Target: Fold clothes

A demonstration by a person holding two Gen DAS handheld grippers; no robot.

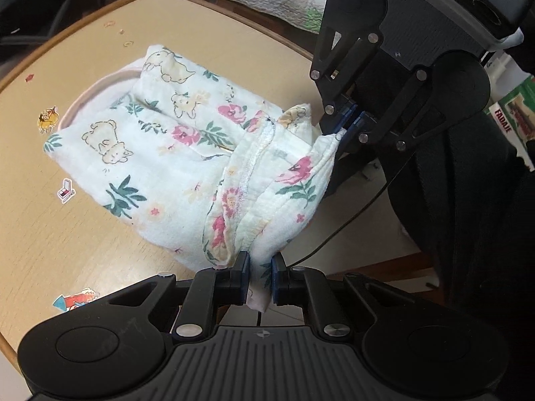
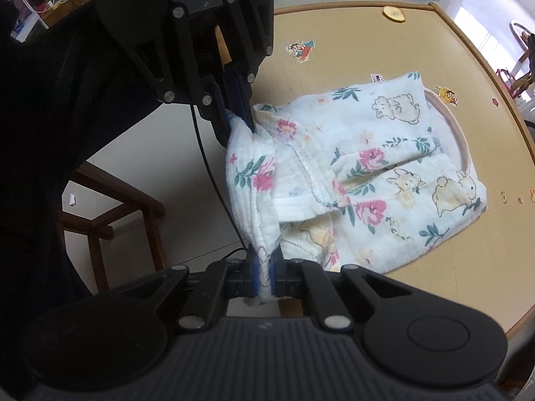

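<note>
Garment [image 1: 160, 153] is lying part-folded on the counter [image 1: 83, 234], near edge lifted. Left tongs [image 1: 260, 279] and right tongs [image 2: 264, 277] are each pinching a corner of that edge — narrow, clamped on cloth — likely so the flap carries over evenly for the next fold.

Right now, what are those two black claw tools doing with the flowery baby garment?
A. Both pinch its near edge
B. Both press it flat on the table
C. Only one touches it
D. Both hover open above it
A: the left gripper and the right gripper are each shut on a corner of the garment, lifting that edge.
</note>
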